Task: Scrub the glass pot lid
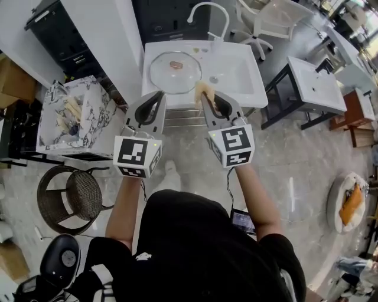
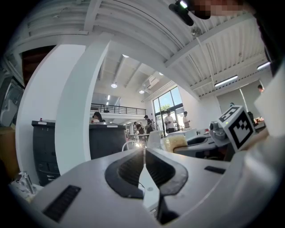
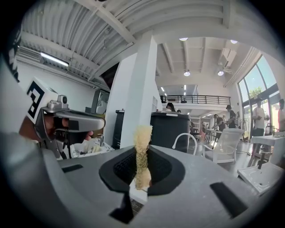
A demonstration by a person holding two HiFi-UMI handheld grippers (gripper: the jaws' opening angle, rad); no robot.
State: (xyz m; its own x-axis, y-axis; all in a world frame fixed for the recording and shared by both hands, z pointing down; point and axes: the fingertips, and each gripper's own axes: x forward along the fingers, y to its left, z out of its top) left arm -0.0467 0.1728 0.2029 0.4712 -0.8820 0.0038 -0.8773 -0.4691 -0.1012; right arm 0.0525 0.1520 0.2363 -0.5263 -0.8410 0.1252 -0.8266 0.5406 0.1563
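The glass pot lid point(image 1: 175, 72) with a brownish knob lies flat in the white sink basin point(image 1: 239, 74) under the faucet point(image 1: 208, 13). My right gripper point(image 1: 206, 95) hovers over the sink's near rim, just right of the lid, shut on a yellowish scrub sponge point(image 1: 204, 88). The sponge point(image 3: 142, 136) stands upright, pinched between the right gripper's point(image 3: 141, 156) pads. Close beside it on the left, above the rim near the lid's edge, my left gripper point(image 1: 159, 94) is shut with nothing in it. In the left gripper view, the left gripper's point(image 2: 143, 152) jaws meet; the sponge point(image 2: 174, 142) shows at right.
A marble-patterned stand point(image 1: 93, 115) with small items stands left of the sink, a wicker chair point(image 1: 74, 197) below it. A rail point(image 1: 180, 118) runs under the sink front. A second white basin point(image 1: 316, 88) stands at right, a white chair point(image 1: 266, 20) behind.
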